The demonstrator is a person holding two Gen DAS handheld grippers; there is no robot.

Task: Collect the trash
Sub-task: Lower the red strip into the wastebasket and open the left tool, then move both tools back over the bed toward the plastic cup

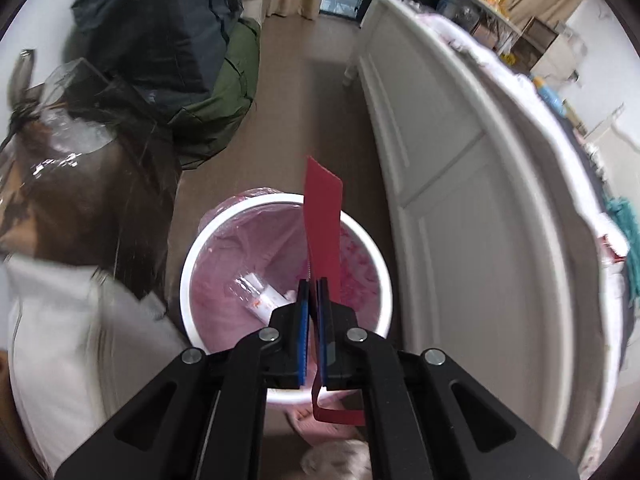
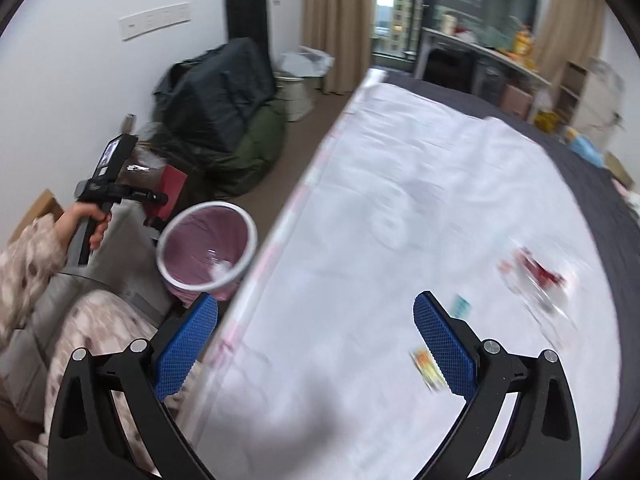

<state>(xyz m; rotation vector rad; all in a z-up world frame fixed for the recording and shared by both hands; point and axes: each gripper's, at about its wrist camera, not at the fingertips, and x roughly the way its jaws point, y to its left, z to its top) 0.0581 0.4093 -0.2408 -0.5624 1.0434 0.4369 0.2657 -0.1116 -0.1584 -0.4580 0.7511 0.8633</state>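
Observation:
My left gripper (image 1: 313, 282) is shut on a red card-like wrapper (image 1: 323, 216) and holds it upright over the white trash bin (image 1: 188, 272) with its pink liner. A white wrapper (image 1: 262, 300) lies inside the bin. In the right wrist view the bin (image 2: 208, 250) stands on the floor beside the bed, and the left gripper with the red wrapper (image 2: 170, 192) is above its far left side. My right gripper (image 2: 316, 320) is open and empty above the white bed sheet (image 2: 400, 200). Small wrappers lie on the sheet: orange (image 2: 426, 364), teal (image 2: 462, 306), and a clear-and-red one (image 2: 536, 276).
The white bed frame (image 1: 460, 184) runs along the right of the bin. Dark and green bags (image 2: 224, 112) pile against the wall. A second bin with a clear bag (image 2: 298, 76) stands near the curtain. A desk (image 2: 480, 52) is by the window.

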